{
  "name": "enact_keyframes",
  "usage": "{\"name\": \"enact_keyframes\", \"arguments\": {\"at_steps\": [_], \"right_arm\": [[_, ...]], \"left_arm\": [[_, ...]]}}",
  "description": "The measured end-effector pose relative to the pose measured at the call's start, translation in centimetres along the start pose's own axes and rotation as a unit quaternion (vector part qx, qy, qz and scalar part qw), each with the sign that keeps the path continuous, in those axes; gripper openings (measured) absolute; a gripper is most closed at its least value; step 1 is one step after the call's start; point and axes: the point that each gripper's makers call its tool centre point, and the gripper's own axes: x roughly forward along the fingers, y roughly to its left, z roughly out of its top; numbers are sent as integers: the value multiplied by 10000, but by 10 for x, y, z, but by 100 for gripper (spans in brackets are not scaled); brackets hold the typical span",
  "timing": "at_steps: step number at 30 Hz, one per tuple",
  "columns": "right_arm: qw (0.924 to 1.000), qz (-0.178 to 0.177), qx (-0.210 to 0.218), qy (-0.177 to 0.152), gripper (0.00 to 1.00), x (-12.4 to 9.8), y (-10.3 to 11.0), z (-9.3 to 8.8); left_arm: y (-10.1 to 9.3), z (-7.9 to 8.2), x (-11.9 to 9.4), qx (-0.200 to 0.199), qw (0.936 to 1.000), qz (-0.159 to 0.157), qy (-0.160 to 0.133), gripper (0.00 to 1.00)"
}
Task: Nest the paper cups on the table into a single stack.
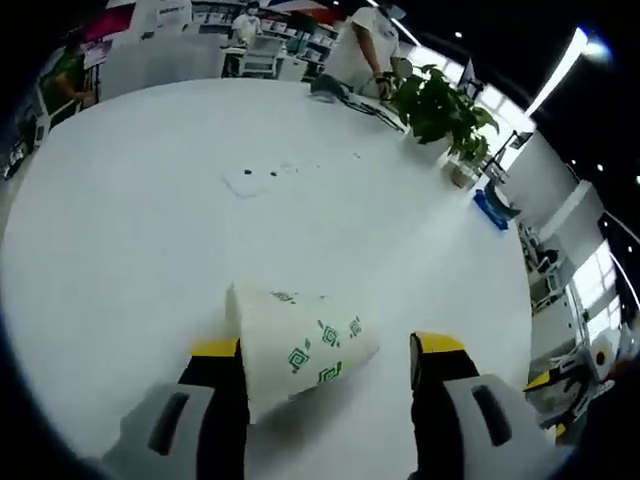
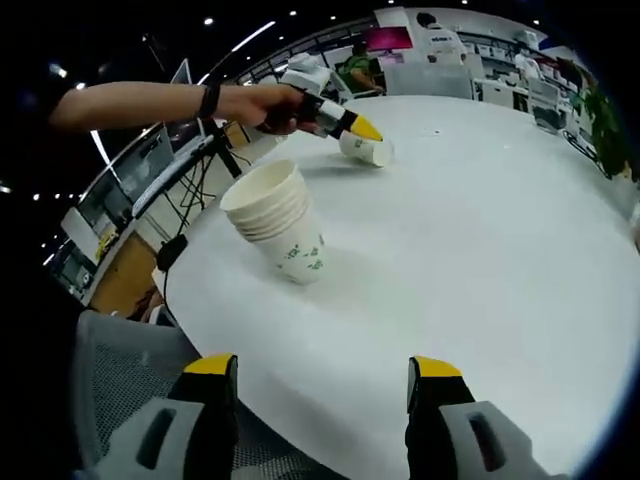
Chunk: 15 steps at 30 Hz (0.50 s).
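A white paper cup [image 1: 300,345] with green marks lies on its side on the white table [image 1: 150,220]. It rests between the jaws of my left gripper [image 1: 326,346], close against the left jaw, and the gripper is open. The right gripper view shows the same cup [image 2: 367,150] at the far side of the table, with the left gripper [image 2: 345,122] over it in a person's hand. An upright stack of nested cups [image 2: 278,220] stands near the table's left edge. My right gripper [image 2: 325,372] hangs open near the table's near edge, apart from the stack, with nothing between its jaws.
A potted plant [image 1: 440,105] and a blue object [image 1: 495,210] stand at the table's far right edge. Small dark marks [image 1: 265,175] dot the middle. People stand beyond the table. A grey mesh chair [image 2: 120,390] sits below the near edge.
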Motion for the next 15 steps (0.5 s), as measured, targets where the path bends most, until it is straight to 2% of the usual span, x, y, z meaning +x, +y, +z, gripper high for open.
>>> {"name": "enact_keyframes", "arguments": {"at_steps": [1,3,5,7,9,12,15], "right_arm": [[10000,3,-5,5,69,0,1,0],[10000,-3,13,8,69,-1,0,-2],[10000,-16,24,3,69,-2,-1,-2],[10000,-33,54,0,69,-4,-3,-4],[10000,-52,75,-15,69,-5,-6,-3],[9999,-77,88,-31,69,-6,-7,-4],[9999,-92,95,-45,69,-7,-8,-4]], "left_arm": [[-4,-3,1,-182,9998,-26,-14,54],[-10,-6,0,-237,9997,-83,-33,46],[-17,-8,0,-278,9995,-131,-70,31],[-31,-5,0,-570,9974,-353,-272,13],[-43,-2,-3,-822,9942,-546,-428,0],[-52,-1,-6,-688,9938,-685,-533,0],[-54,-5,-11,-527,9952,-631,-523,0]]}}
